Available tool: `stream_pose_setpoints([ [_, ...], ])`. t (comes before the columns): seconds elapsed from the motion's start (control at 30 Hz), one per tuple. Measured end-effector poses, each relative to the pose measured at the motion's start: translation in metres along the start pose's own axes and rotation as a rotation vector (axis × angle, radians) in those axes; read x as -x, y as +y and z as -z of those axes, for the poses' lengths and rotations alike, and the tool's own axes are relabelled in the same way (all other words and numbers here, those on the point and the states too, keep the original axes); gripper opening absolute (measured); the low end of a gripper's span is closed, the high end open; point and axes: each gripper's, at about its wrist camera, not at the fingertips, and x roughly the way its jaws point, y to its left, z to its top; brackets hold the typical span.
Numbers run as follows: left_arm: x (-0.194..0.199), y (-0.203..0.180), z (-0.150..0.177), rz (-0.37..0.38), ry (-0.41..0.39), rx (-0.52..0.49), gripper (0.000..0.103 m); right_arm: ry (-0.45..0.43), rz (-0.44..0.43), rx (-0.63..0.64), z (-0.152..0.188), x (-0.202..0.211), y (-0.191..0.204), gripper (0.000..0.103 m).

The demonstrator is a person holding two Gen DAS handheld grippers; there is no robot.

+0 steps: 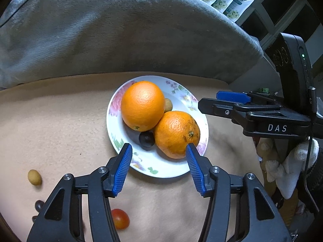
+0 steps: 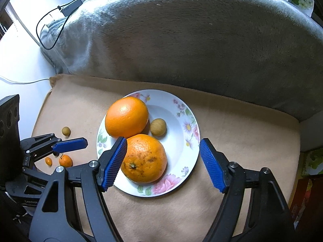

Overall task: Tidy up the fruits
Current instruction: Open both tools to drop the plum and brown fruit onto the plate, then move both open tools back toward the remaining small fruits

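Two close, downward-tilted wrist views, sharing the plate (image 1: 177,171).

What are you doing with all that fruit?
A person is tidying fruit onto a flowered plate with two hand-held grippers. Two oranges, one smooth and one speckled, already sit touching on it, with a small tan fruit and a dark grape. The left gripper and right gripper hang open over the plate, holding nothing. A cherry tomato and other small fruits still lie on the beige mat.

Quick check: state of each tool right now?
Left tool: open, holding nothing, above the plate.
Right tool: open, holding nothing.
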Motion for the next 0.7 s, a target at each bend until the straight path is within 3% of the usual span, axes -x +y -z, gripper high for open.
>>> stream_pose_setpoints([
  [0.33,0.021,0.02,0.007,-0.028,-0.014,0.018,0.054,-0.085,-0.015,-0.001,0.006,0.019,0.015,0.077],
  [0.7,0.055,0.078,0.024,-0.097,-0.031,0.115,0.054,-0.12,-0.047,0.047,0.01,0.028,0.048,0.077],
])
